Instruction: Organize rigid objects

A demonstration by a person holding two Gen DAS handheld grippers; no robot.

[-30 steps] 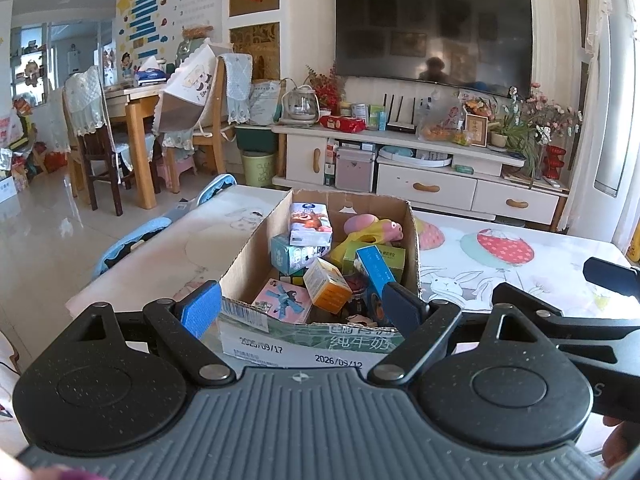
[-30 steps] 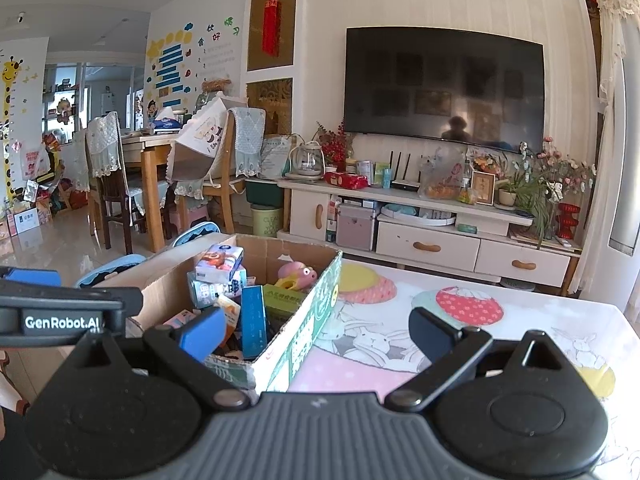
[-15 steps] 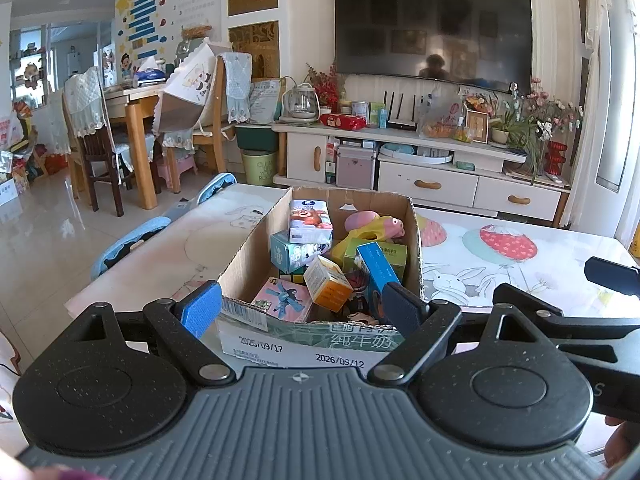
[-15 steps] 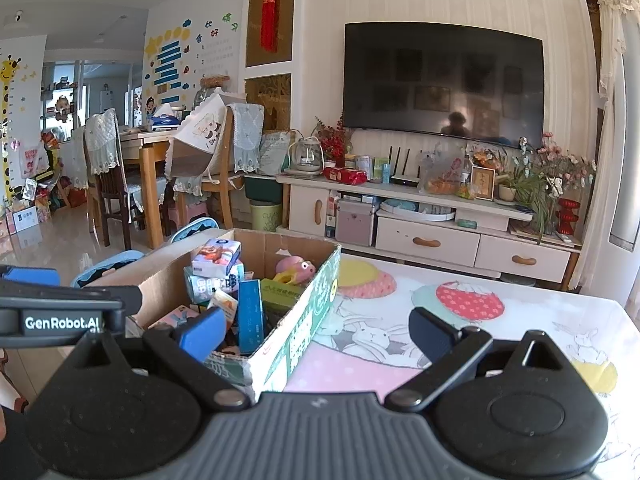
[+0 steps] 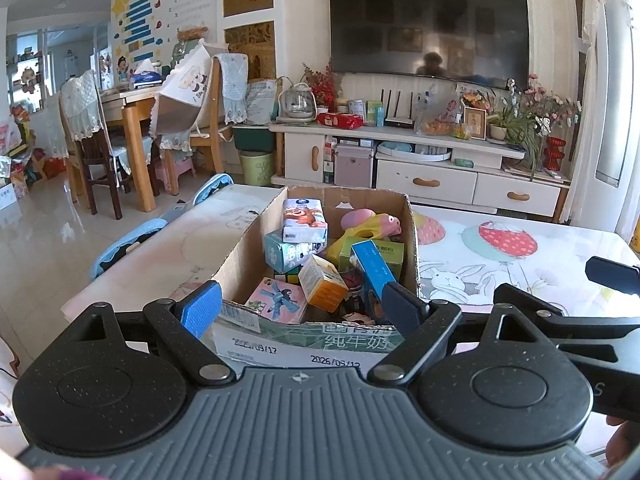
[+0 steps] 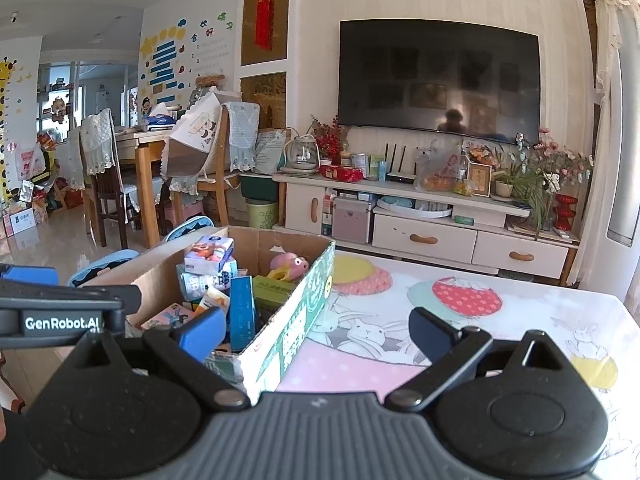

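An open cardboard box (image 5: 240, 248) (image 6: 296, 328) stands on the table, full of several small items: a white tissue pack (image 5: 303, 220) (image 6: 209, 255), a pink and yellow toy (image 5: 362, 222) (image 6: 289, 264), an orange carton (image 5: 322, 289), an upright blue box (image 5: 372, 272) (image 6: 241, 312) and a pink card box (image 5: 276, 300). My left gripper (image 5: 301, 309) hangs open just before the box's near edge, holding nothing. My right gripper (image 6: 316, 332) is open too, spanning the box's right wall, with nothing between its fingers.
The table (image 6: 460, 320) carries a cartoon-print cloth to the right of the box. Blue chairs (image 5: 124, 244) sit at its left edge. Behind stand a TV cabinet (image 5: 420, 176), a television (image 5: 428, 28) and a wooden dining set (image 5: 132, 148).
Both views have shifted slightly, so the box sits a little lower and closer. Both grippers stay open and the box contents have not moved.
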